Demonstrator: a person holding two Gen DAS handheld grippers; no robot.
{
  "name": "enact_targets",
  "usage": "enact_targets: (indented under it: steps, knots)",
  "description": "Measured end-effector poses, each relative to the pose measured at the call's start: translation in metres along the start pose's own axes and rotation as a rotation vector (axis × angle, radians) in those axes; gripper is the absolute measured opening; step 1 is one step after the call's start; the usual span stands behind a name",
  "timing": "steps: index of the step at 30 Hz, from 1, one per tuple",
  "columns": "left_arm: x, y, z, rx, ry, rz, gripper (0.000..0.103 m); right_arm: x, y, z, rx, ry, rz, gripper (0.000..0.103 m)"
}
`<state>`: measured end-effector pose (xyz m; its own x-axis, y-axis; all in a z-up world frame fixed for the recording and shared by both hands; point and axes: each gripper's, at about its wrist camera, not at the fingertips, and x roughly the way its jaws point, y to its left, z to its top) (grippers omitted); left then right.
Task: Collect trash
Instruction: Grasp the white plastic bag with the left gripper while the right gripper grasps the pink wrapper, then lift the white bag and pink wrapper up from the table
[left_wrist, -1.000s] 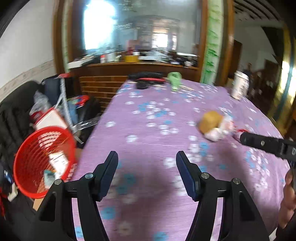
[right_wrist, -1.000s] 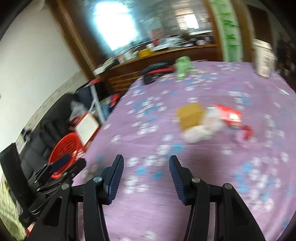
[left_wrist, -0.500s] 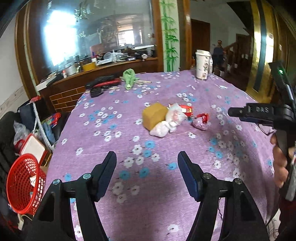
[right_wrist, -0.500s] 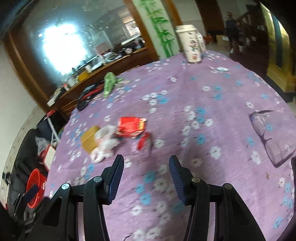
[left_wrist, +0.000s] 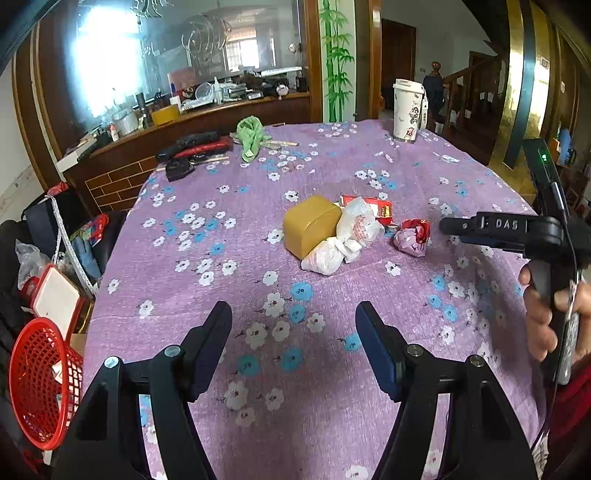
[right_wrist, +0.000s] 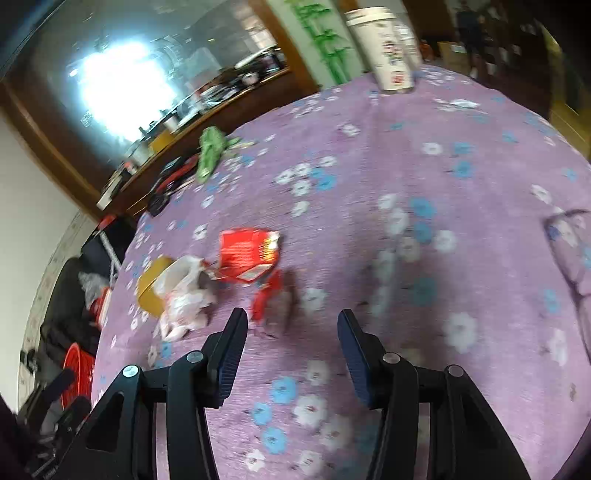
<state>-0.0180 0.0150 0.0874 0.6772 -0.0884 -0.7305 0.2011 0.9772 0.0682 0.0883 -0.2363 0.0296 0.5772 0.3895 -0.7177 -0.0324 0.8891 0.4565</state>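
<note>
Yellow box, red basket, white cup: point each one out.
Yellow box (left_wrist: 310, 225), left wrist view, on its front face.
Red basket (left_wrist: 37, 384), left wrist view, on its mesh wall.
White cup (left_wrist: 406, 110), left wrist view, on its side, mid-height.

The left gripper (left_wrist: 293, 334) is black plastic with dark blue pads and round silver screws. The right gripper (right_wrist: 291, 341) looks the same. Its side has the letters "DAS", a thin black cable and a small green light.
</note>
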Motion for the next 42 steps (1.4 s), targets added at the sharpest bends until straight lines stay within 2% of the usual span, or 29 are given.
enact_targets:
  steps: [4, 6, 8, 12, 17, 19, 21, 30, 32, 35, 42]
  knots:
    - [0.012, -0.009, 0.005, 0.025, 0.011, -0.014, 0.068, 0.018, 0.01, -0.001, -0.053, -0.023, -0.003, 0.054]
    - [0.019, -0.016, 0.008, 0.044, 0.018, -0.031, 0.068, 0.028, 0.012, -0.002, -0.071, -0.002, 0.015, 0.046]
    - [0.03, -0.025, 0.013, 0.071, 0.031, -0.053, 0.068, 0.033, 0.016, -0.004, -0.097, 0.007, 0.019, 0.023]
    - [0.048, -0.04, 0.022, 0.107, 0.043, -0.07, 0.068, 0.031, 0.017, -0.009, -0.121, 0.0, 0.011, 0.015]
    - [0.079, -0.056, 0.039, 0.137, 0.06, -0.064, 0.067, 0.01, 0.003, -0.008, -0.085, -0.067, -0.004, 0.014]
    - [0.09, -0.059, 0.043, 0.142, 0.075, -0.05, 0.059, 0.006, 0.0, -0.007, -0.075, -0.08, -0.006, 0.014]
    - [0.106, -0.063, 0.049, 0.15, 0.108, -0.055, 0.044, 0.003, -0.001, -0.005, -0.069, -0.089, -0.005, 0.014]
    - [0.141, -0.068, 0.063, 0.132, 0.118, -0.027, 0.043, -0.003, 0.003, -0.002, -0.093, -0.114, 0.0, 0.014]
    - [0.144, -0.067, 0.064, 0.122, 0.115, -0.023, 0.041, -0.002, 0.005, -0.003, -0.104, -0.113, -0.002, 0.014]
    - [0.146, -0.061, 0.064, 0.092, 0.106, -0.02, 0.028, -0.002, 0.008, -0.004, -0.12, -0.114, 0.001, 0.014]
    - [0.115, -0.046, 0.051, -0.008, 0.037, -0.064, 0.027, -0.006, 0.021, -0.01, -0.185, -0.134, 0.001, 0.014]
